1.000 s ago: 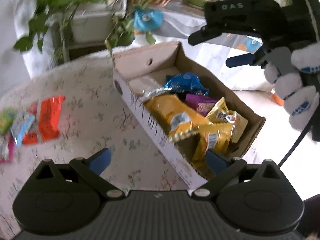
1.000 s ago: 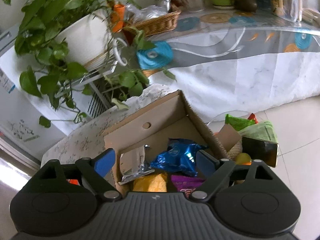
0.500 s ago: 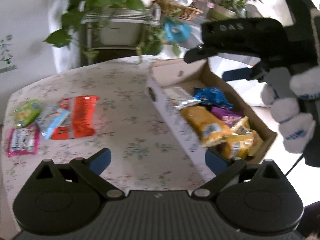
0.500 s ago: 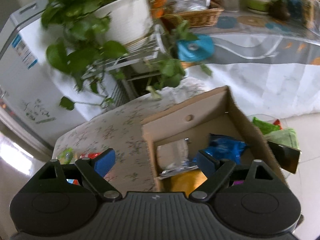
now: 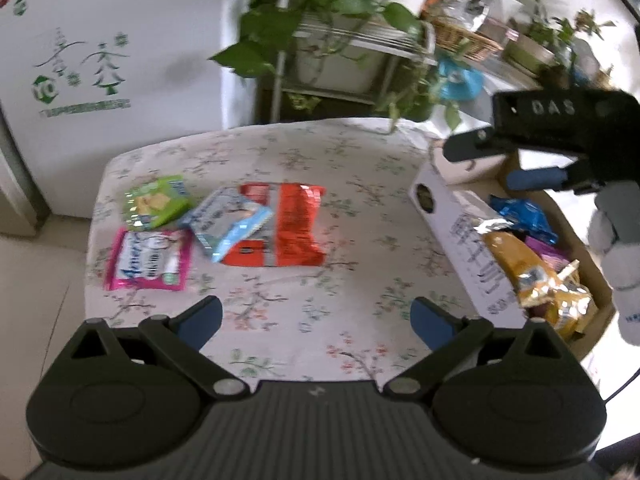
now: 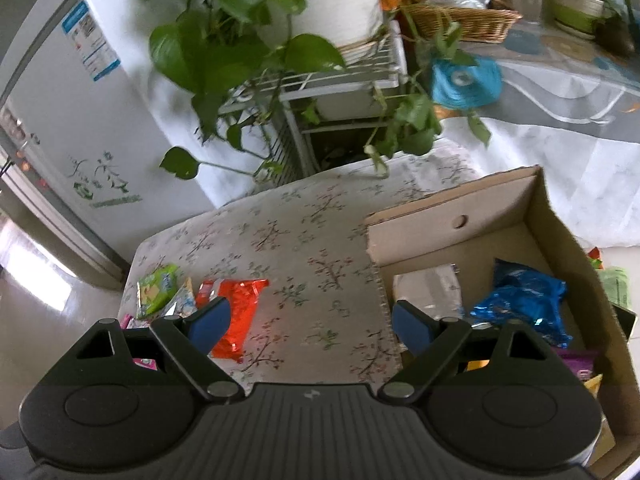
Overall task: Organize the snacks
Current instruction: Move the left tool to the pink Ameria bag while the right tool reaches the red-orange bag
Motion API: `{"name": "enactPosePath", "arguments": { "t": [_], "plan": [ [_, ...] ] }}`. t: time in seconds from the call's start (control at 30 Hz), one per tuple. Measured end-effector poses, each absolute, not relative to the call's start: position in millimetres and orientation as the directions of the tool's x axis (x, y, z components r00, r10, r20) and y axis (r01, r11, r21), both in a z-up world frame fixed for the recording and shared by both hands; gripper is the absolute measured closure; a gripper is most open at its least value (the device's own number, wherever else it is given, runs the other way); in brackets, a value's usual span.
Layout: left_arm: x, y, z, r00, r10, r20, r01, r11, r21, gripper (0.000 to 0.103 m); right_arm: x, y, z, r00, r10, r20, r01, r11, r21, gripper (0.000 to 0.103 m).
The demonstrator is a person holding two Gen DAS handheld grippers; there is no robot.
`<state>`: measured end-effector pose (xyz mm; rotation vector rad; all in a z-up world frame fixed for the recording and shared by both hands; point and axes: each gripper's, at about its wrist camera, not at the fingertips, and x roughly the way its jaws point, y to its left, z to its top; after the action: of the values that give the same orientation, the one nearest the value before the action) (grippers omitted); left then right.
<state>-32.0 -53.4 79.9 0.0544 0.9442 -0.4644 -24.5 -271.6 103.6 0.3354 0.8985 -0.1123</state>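
A cardboard box [image 5: 460,224] at the table's right holds several snack packs: blue [image 6: 524,300], yellow [image 5: 516,260], purple and silver. Loose packs lie on the floral tablecloth at the left: red [image 5: 292,224], light blue [image 5: 228,228], green [image 5: 156,200] and pink [image 5: 148,260]. My left gripper [image 5: 316,320] is open and empty above the table's near middle. My right gripper [image 6: 308,324] is open and empty above the box's left wall [image 6: 384,304]; it also shows in the left wrist view [image 5: 512,160], held by a gloved hand.
A potted vine [image 6: 240,40] on a white wire rack [image 6: 340,92] stands behind the table. A white fridge [image 5: 80,80] is at the left. A long table with a wicker basket [image 6: 460,20] and plants lies behind at the right.
Both grippers have swung left, away from the box. The loose packs on the cloth have come into fuller view. Both stay open and empty.
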Motion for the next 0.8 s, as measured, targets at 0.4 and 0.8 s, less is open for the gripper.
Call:
{"name": "enactPosePath", "arguments": {
  "t": [0.4,0.8],
  "plan": [
    [0,7,72,0.549,-0.245,-0.799,0.222,0.964,-0.144,0.003,-2,-233,87,0.58,0.078,-0.811,0.195,0.953,0.231,0.011],
    [40,48,49,0.574,-0.117,-0.81,0.109,0.992,-0.066,0.003,36,-208,55,0.512,0.079,-0.856,0.271,0.93,0.248,0.011]
  ]
}}
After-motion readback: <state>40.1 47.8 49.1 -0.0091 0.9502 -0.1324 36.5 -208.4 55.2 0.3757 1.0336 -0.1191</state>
